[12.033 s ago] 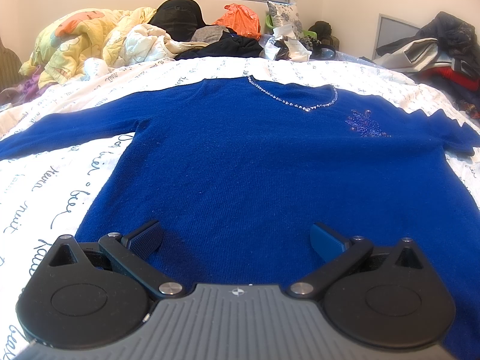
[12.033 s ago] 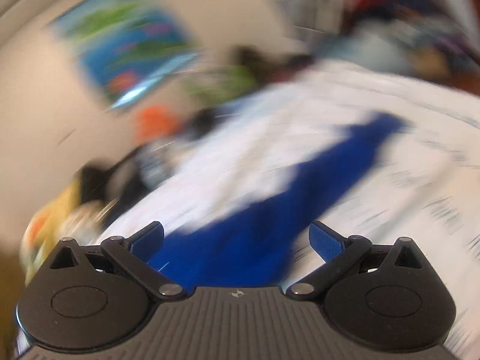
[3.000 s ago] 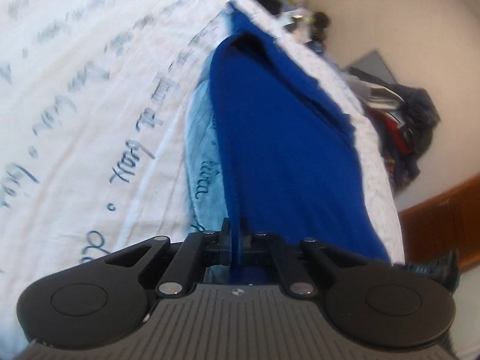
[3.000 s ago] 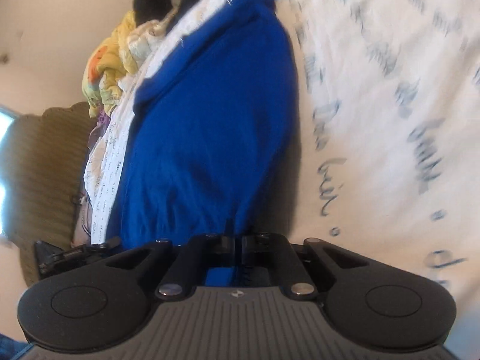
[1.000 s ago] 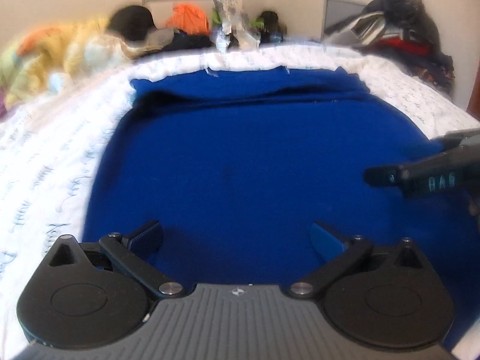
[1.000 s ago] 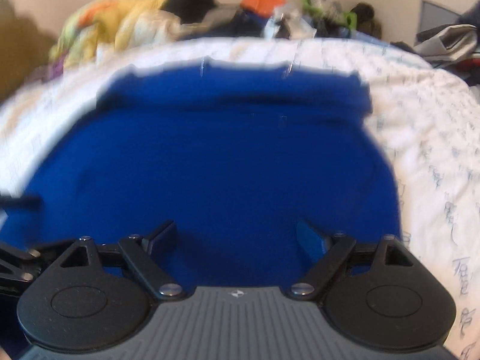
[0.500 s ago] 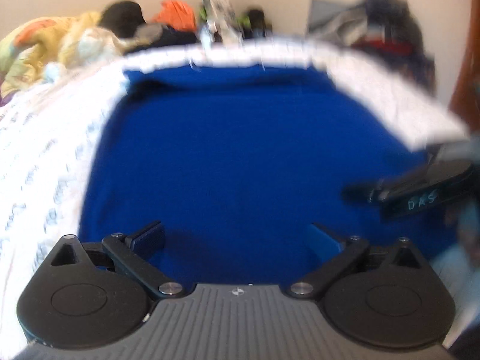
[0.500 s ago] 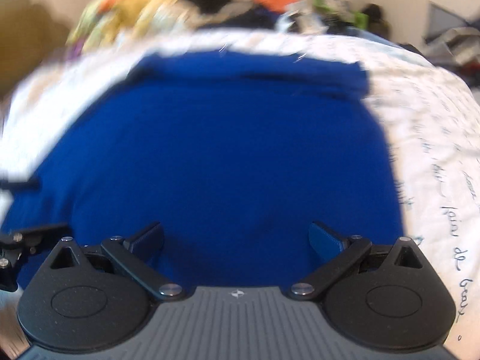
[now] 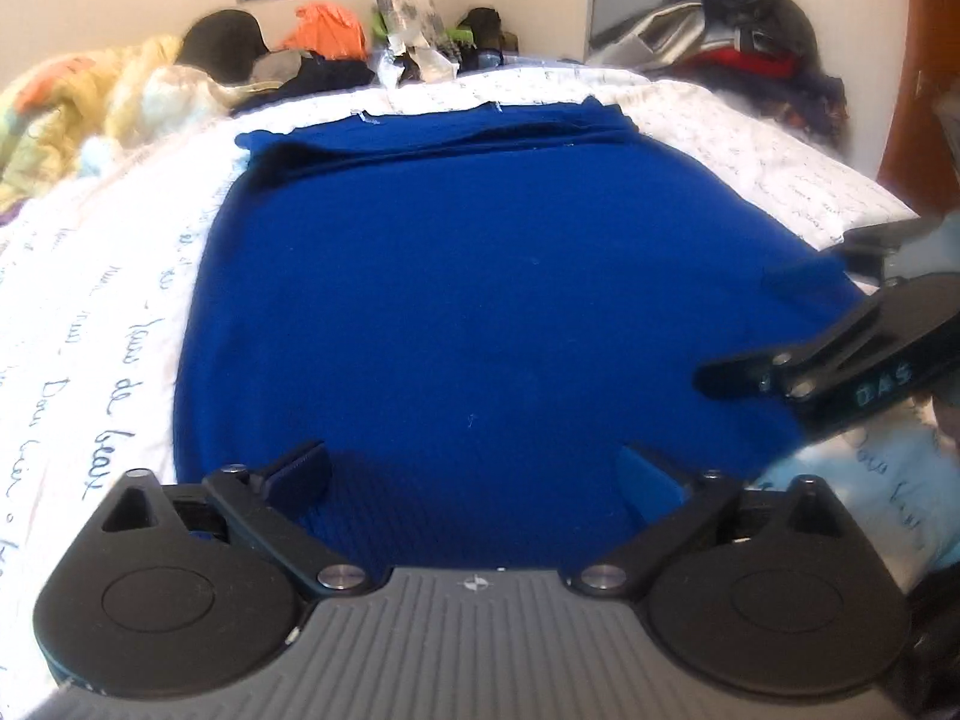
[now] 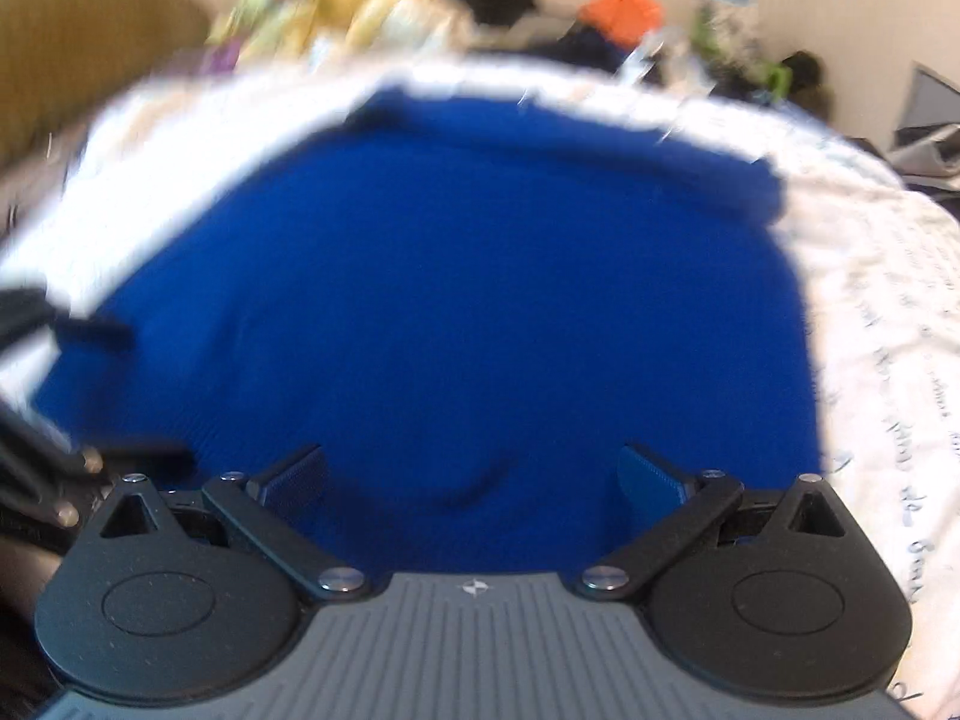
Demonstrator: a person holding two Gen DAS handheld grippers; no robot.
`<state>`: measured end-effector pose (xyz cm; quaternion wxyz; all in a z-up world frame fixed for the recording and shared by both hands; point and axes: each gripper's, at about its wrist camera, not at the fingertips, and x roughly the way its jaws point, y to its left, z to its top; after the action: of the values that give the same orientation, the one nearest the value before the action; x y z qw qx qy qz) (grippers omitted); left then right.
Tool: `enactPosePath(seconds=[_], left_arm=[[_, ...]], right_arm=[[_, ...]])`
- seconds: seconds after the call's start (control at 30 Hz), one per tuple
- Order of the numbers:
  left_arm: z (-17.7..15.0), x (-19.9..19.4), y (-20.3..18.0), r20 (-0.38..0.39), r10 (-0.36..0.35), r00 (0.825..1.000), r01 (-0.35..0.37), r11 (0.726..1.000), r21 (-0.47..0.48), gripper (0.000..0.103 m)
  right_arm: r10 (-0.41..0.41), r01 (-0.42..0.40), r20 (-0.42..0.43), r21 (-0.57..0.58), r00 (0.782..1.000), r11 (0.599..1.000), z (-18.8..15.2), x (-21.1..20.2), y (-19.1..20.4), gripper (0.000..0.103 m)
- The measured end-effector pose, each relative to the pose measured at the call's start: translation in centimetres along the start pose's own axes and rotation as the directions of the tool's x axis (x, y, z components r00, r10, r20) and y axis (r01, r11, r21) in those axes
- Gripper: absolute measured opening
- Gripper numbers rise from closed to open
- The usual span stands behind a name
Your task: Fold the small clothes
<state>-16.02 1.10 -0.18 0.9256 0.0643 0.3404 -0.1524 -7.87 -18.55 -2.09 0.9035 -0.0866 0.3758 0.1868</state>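
The royal-blue knitted sweater (image 9: pixel 480 300) lies folded into a rough rectangle on the white script-printed bed (image 9: pixel 102 300); both tools, left (image 9: pixel 474 474) and right (image 10: pixel 471 474), gape released, so perhaps one halving fold remains.

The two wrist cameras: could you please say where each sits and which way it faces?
Left wrist: on the left gripper, angled down over the folded blue sweater; jaws open, right gripper at right edge.
Right wrist: on the right gripper, same sweater, blurred; jaws open, just widened, nothing gripped.
Shared: sweater, script-printed bedsheet, clothes pile.
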Motion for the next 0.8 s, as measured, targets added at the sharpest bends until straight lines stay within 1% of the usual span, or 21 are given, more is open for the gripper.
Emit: enactPosePath(seconds=[0.03, 0.07, 0.1, 0.13, 0.17, 0.2, 0.23, 0.27, 0.33, 0.4, 0.43, 0.5, 0.53, 0.57, 0.6, 0.63, 0.67, 0.7, 0.73, 0.77, 0.8], left_arm=[[-0.3, -0.3, 0.3, -0.002, -0.007, 1.0, 0.007, 1.0, 0.006, 0.103], [-0.6, -0.7, 0.7, -0.008, -0.008, 1.0, 0.008, 1.0, 0.007, 0.103], [-0.8, -1.2, 1.1, -0.013, -0.003, 1.0, 0.003, 1.0, 0.0, 0.103], [-0.8, -1.7, 1.4, -0.017, 0.001, 1.0, -0.001, 1.0, -0.013, 0.1], [-0.6, -2.1, 1.5, -0.025, 0.008, 1.0, -0.008, 1.0, -0.03, 0.099], [-0.2, -2.3, 1.7, -0.025, 0.005, 1.0, -0.006, 0.999, -0.048, 0.097], [0.5, -2.4, 1.9, -0.009, -0.003, 1.0, 0.002, 0.998, -0.06, 0.098], [1.3, -2.2, 2.1, 0.012, -0.004, 1.0, 0.004, 0.998, -0.063, 0.099], [3.5, -0.7, 2.2, 0.05, 0.031, 0.998, -0.028, 0.998, -0.052, 0.1], [6.4, 1.6, 2.4, 0.087, 0.063, 0.994, -0.059, 0.997, -0.046, 0.101], [7.7, 2.9, 2.6, 0.103, 0.073, 0.992, -0.067, 0.996, -0.057, 0.101], [10.5, 6.4, 3.1, 0.113, 0.085, 0.99, -0.077, 0.994, -0.079, 0.101], [11.4, 8.2, 3.3, 0.098, 0.091, 0.991, -0.084, 0.993, -0.079, 0.101], [12.2, 10.0, 3.7, 0.058, 0.106, 0.993, -0.101, 0.991, -0.084, 0.101], [12.6, 11.5, 4.1, 0.009, 0.119, 0.993, -0.118, 0.989, -0.085, 0.1], [12.4, 12.8, 4.6, -0.04, 0.13, 0.991, -0.133, 0.988, -0.083, 0.103], [11.7, 12.8, 5.5, -0.001, 0.11, 0.994, -0.109, 0.987, -0.116, 0.103], [11.6, 12.5, 6.2, 0.002, 0.105, 0.994, -0.104, 0.987, -0.122, 0.103], [11.5, 12.1, 6.5, -0.003, 0.097, 0.995, -0.097, 0.99, -0.102, 0.103], [11.6, 11.8, 6.8, -0.008, 0.099, 0.995, -0.1, 0.991, -0.088, 0.103], [11.8, 11.4, 7.3, -0.007, 0.094, 0.996, -0.094, 0.991, -0.092, 0.103]], right_arm=[[0.021, -0.022, 0.033, 0.032, 0.999, 0.999, -0.9, -0.5, -0.8, 0.103], [0.027, -0.027, 0.052, 0.016, 0.998, 0.999, -1.7, -1.1, -1.1, 0.103], [0.029, -0.031, 0.05, 0.023, 0.998, 0.999, -2.3, -1.6, -1.6, 0.103], [0.027, -0.028, 0.039, 0.036, 0.999, 0.999, -2.5, -2.2, -1.8, 0.103], [0.024, -0.024, 0.014, 0.04, 1.0, 0.999, -2.5, -2.6, -1.6, 0.103], [0.027, -0.026, -0.018, 0.05, 0.999, 0.998, -2.0, -3.1, -1.4, 0.103], [0.036, -0.033, -0.038, 0.065, 0.999, 0.997, -1.2, -3.2, -1.6, 0.103], [0.043, -0.041, -0.025, 0.076, 0.999, 0.996, -0.1, -3.5, -1.9, 0.103], [0.04, -0.044, 0.051, 0.08, 0.998, 0.996, 2.1, -3.5, -2.9, 0.103], [0.008, -0.019, 0.102, 0.1, 0.995, 0.995, 4.9, -2.0, -4.3, 0.103], [-0.016, 0.003, 0.106, 0.123, 0.994, 0.992, 6.3, -0.7, -5.1, 0.103], [-0.064, 0.05, 0.074, 0.181, 0.995, 0.982, 9.2, 2.5, -6.9, 0.103], [-0.081, 0.068, 0.055, 0.196, 0.995, 0.978, 10.5, 4.1, -7.5, 0.103], [-0.105, 0.096, 0.036, 0.198, 0.994, 0.975, 11.5, 5.8, -8.1, 0.103], [-0.133, 0.128, 0.013, 0.192, 0.991, 0.973, 11.9, 7.0, -8.3, 0.103], [-0.158, 0.16, -0.022, 0.173, 0.987, 0.972, 11.9, 8.2, -8.4, 0.103], [-0.143, 0.14, 0.004, 0.177, 0.99, 0.974, 11.3, 8.6, -8.8, 0.103], [-0.132, 0.123, 0.044, 0.169, 0.99, 0.978, 10.5, 9.1, -9.1, 0.103], [-0.117, 0.105, 0.076, 0.148, 0.99, 0.983, 9.5, 8.9, -9.0, 0.103], [-0.1, 0.088, 0.08, 0.147, 0.992, 0.985, 8.7, 8.3, -9.4, 0.103], [-0.081, 0.072, 0.063, 0.127, 0.995, 0.989, 8.5, 7.7, -9.4, 0.103]])
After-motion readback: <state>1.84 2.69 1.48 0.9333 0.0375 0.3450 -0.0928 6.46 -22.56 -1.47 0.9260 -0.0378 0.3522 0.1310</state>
